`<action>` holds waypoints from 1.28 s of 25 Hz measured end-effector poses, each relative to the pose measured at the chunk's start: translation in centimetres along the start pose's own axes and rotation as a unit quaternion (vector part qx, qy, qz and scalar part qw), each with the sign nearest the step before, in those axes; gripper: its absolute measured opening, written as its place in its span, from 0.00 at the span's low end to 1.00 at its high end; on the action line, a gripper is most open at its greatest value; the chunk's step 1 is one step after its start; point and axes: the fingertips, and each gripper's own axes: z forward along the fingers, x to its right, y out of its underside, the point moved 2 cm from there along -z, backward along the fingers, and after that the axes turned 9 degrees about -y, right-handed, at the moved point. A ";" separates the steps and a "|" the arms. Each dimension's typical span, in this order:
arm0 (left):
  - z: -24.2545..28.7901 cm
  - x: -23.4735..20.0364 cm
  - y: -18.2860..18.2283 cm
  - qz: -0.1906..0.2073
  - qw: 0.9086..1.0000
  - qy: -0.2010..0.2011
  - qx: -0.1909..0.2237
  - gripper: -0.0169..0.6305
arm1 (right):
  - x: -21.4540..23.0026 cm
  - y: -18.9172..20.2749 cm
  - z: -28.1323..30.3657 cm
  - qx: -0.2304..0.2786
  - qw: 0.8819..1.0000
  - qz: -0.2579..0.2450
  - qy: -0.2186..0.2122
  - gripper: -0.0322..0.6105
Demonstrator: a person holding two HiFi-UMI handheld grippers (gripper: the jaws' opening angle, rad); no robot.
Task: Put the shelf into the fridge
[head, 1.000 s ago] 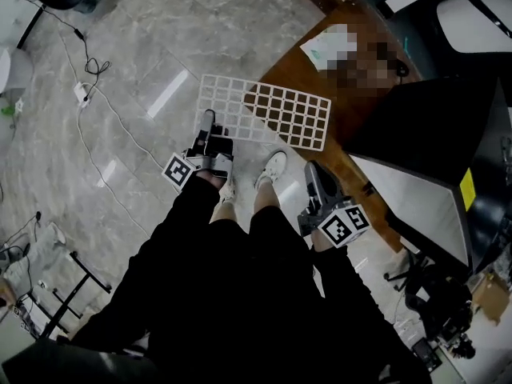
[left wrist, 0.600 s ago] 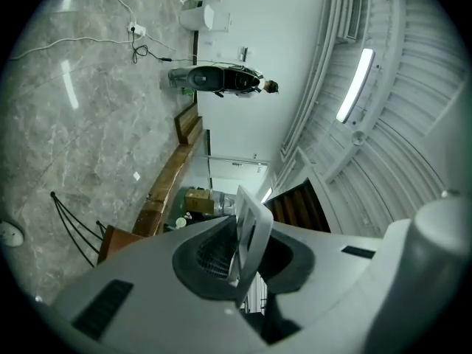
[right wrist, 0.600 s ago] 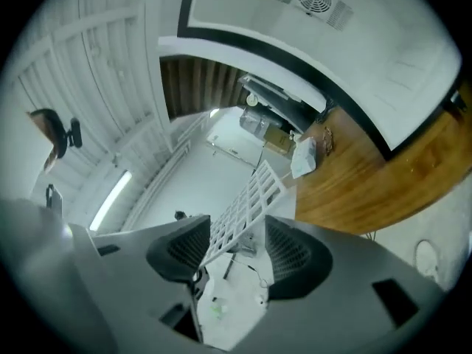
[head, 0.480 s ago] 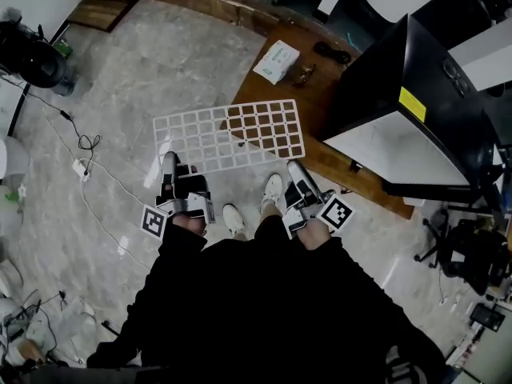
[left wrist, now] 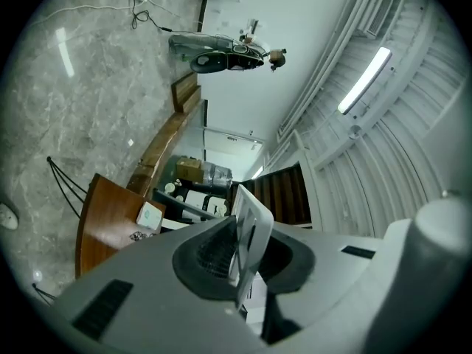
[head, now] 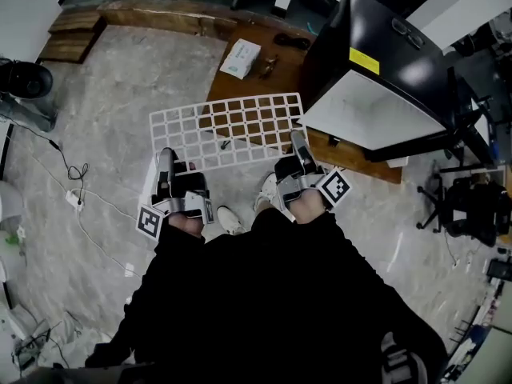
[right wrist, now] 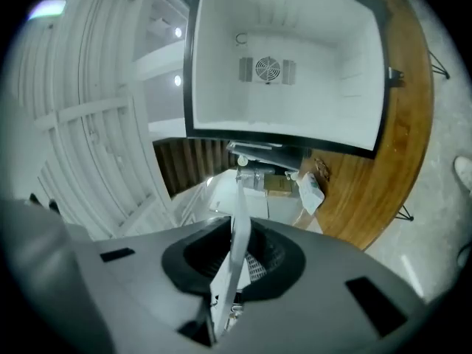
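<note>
The left gripper [head: 166, 160] and right gripper [head: 299, 144] pinch the near edge of the white grid shelf [head: 232, 130]. The right fingers have just been closing on it. It hangs level before the open fridge [head: 360, 110] on the desk [head: 264, 78].

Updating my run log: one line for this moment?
white wire-grid shelf: held above floor; left gripper: clamped on it; right gripper: jaws just closed on it; black fridge: open

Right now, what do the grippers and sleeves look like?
The left gripper and right gripper are grey and black, each with a white cube of black square markers. Long black sleeves. The right gripper's jaws have just been closing, the shelf between them.
</note>
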 end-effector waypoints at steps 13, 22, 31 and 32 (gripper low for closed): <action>3.0 -1.3 12.7 0.017 0.990 -0.026 -0.141 0.08 | -2.5 -9.5 -10.2 0.141 0.990 -0.010 0.030 0.10; 2.5 -4.2 26.5 0.042 0.971 -0.054 -0.228 0.08 | -2.3 -19.9 -20.4 0.212 0.976 -0.019 0.052 0.10; 1.8 -5.7 37.2 0.076 0.967 -0.065 -0.234 0.08 | -2.4 -29.1 -25.8 0.209 0.978 -0.011 0.023 0.10; 1.9 -5.9 38.2 0.080 0.967 -0.067 -0.234 0.08 | -2.2 -29.9 -26.1 0.206 0.978 -0.012 0.020 0.10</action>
